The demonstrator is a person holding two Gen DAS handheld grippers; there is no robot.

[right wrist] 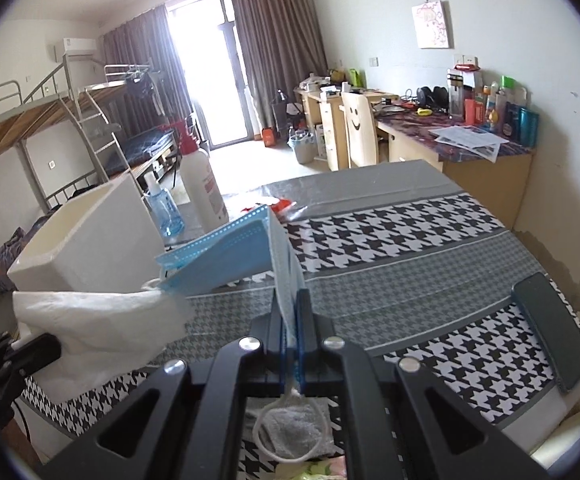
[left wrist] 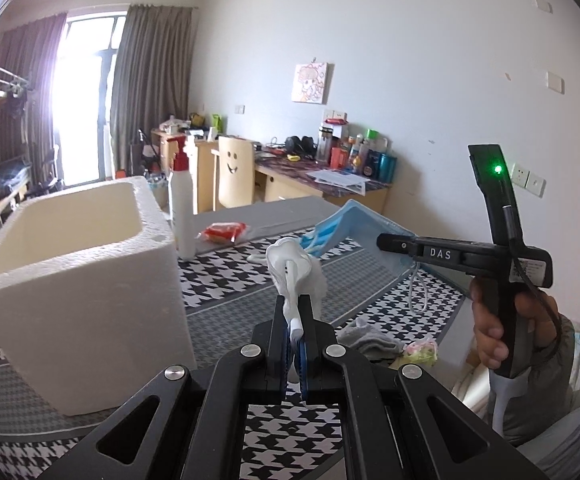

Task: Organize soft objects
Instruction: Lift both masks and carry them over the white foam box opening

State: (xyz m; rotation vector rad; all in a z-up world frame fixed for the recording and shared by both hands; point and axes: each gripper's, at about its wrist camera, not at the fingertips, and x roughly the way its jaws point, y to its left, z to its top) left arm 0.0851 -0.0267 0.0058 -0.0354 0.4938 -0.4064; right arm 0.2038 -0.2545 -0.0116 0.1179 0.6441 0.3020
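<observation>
White tissue (left wrist: 295, 270) stands up from the left tongs (left wrist: 294, 322) in the left wrist view; the two fingers are pressed together on its lower end, and its long axis runs upward and slightly to the left, away from the camera. To the left of it stands a white foam box (left wrist: 82, 280), open on top, on the houndstooth worktop (left wrist: 226, 276). Behind the box is a white pump bottle (left wrist: 180, 208) with a red top, and near it a red packet (left wrist: 222, 232). To the right, the right tongs (left wrist: 389, 241) hold a blue face mask (left wrist: 343, 226) in the air above the worktop, its ear loop hanging down. A grey sock (left wrist: 369, 340) lies on the worktop below.

In the right wrist view, the right tongs (right wrist: 290, 312) are closed on one edge of the blue face mask (right wrist: 226, 256). The mask spreads from the fingers up and to the left, toward the foam box (right wrist: 86, 236), and its loop (right wrist: 290, 428) hangs under the fingers. The white tissue (right wrist: 98, 332) is at the lower left, partly in front of the box, held by the left tongs (right wrist: 36, 346). A blue bottle (right wrist: 164, 212) and the white pump bottle (right wrist: 202, 184) stand behind the mask. A dark phone (right wrist: 549, 332) lies at the right edge of the worktop (right wrist: 409, 248).
</observation>
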